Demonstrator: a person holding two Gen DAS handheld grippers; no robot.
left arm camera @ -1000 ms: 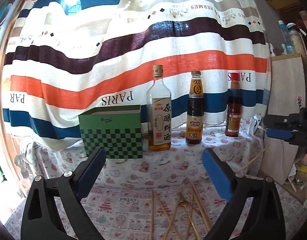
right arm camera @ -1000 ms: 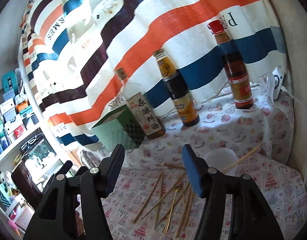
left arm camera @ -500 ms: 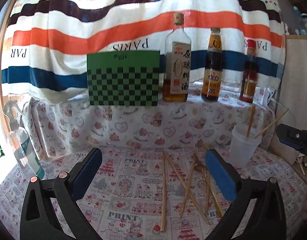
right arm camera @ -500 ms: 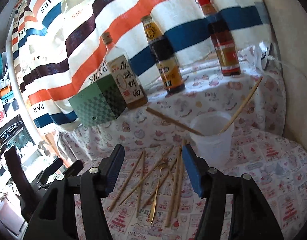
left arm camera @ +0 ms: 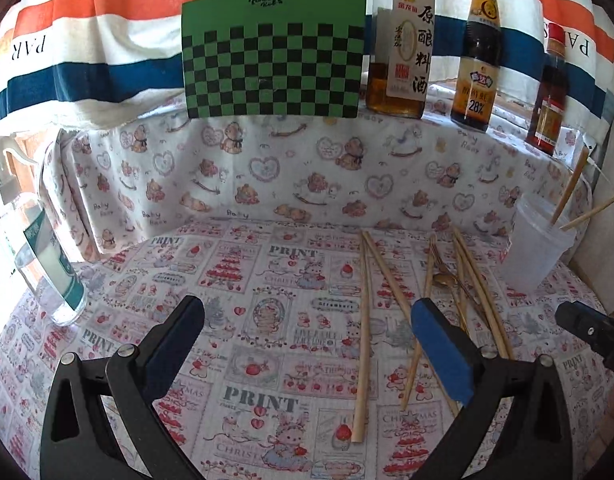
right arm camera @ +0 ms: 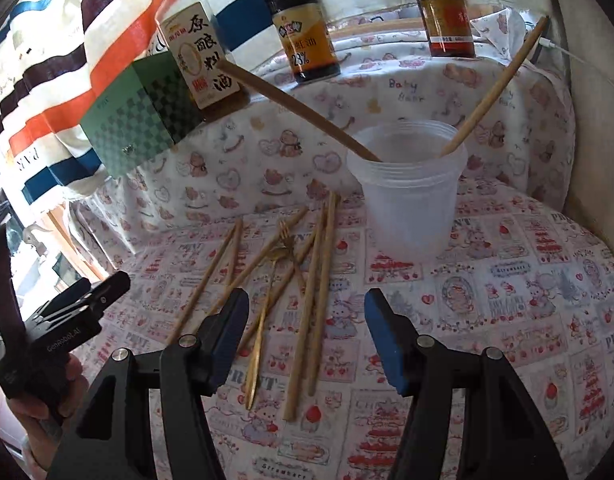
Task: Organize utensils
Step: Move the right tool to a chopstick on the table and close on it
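Several wooden chopsticks [left arm camera: 363, 332] [right arm camera: 321, 292] lie loose on the printed tablecloth, with a gold fork [right arm camera: 286, 240] and a gold spoon [right arm camera: 261, 320] crossed among them. A clear plastic cup [right arm camera: 411, 208] [left arm camera: 535, 248] stands at the right and holds two chopsticks [right arm camera: 495, 84] that lean outward. My left gripper [left arm camera: 307, 348] is open and empty, low over the cloth left of the pile. My right gripper [right arm camera: 307, 336] is open and empty, just above the near ends of the chopsticks.
A green checkered box [left arm camera: 273, 52] and three sauce bottles [left arm camera: 403, 44] stand on the raised ledge behind. A spray bottle [left arm camera: 47, 264] stands at the far left. A wall [right arm camera: 587, 100] closes the right side.
Both grippers have dropped and tilted down toward the tablecloth. The chopstick pile and the cup now sit closer and larger in both views. Both grippers stay open.
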